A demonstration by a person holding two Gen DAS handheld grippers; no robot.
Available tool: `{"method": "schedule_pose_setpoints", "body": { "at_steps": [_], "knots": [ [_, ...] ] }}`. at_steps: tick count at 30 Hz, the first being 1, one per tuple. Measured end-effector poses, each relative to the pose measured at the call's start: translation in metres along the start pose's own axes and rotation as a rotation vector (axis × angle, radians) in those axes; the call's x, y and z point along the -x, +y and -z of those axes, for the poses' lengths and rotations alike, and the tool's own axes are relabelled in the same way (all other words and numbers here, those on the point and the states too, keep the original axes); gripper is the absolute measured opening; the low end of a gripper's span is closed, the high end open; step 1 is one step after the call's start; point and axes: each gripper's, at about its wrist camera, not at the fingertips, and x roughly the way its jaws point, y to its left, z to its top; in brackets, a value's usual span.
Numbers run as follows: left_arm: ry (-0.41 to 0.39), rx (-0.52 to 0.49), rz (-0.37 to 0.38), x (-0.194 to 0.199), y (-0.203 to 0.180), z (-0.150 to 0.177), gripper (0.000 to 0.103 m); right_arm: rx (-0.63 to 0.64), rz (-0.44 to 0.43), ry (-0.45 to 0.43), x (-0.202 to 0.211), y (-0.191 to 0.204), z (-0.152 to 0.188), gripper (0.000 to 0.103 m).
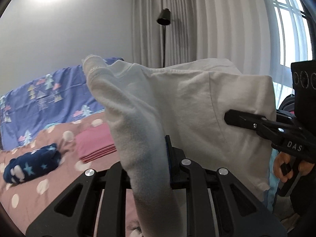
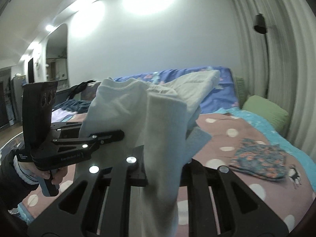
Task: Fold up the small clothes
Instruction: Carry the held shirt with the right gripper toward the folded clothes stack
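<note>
Above the bed (image 2: 227, 136) we hold a white garment (image 1: 177, 102) raised in the air between both tools. Our left hand-held gripper (image 1: 167, 154) is clenched on a hanging fold of the white garment, whose cloth drapes down over the fingers at the near edge of the left wrist view. Our right hand-held gripper (image 2: 164, 162) is likewise clenched on the cloth, which falls across it toward the near edge of the right wrist view. Each gripper is also seen from the other's camera, its black finger pressed against the side of the garment.

On the pink dotted bedspread (image 1: 25, 197) we note a folded pink item (image 1: 94, 144) and, left of it, a rolled navy item with stars (image 1: 31, 164). A folded floral garment (image 2: 260, 160) lies at the right of the bed, near a green pillow (image 2: 266, 110). A blue patterned sheet (image 1: 49, 98) covers the far end. A black floor lamp (image 1: 164, 17) stands before the curtains (image 1: 207, 19).
</note>
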Motion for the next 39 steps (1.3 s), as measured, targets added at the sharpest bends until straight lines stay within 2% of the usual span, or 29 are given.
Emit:
{"method": "schedule_pose_setpoints", "body": {
  "at_steps": [7,15,19,29,35,39],
  "knots": [
    [0.023,-0.103,0.055,-0.062,-0.043,-0.031,0.017,-0.058,0.122,-0.018,0.013,-0.063,0.002,0.014],
    [0.024,-0.202,0.088,-0.134,-0.068,-0.074,0.017,-0.17,0.218,-0.053,0.003,-0.148,-0.002,0.014],
    [0.031,-0.259,0.064,-0.174,-0.085,-0.095,0.017,-0.222,0.27,-0.052,-0.017,-0.194,-0.014,0.014],
    [0.059,-0.339,-0.015,-0.258,-0.098,-0.143,0.018,-0.22,0.412,-0.001,-0.067,-0.26,-0.046,0.014],
    [0.068,-0.382,-0.05,-0.305,-0.097,-0.157,0.018,-0.251,0.468,0.034,-0.102,-0.303,-0.049,0.014],
    [0.076,-0.374,-0.074,-0.337,-0.093,-0.162,0.019,-0.259,0.505,0.055,-0.128,-0.321,-0.05,0.014]
  ]
}}
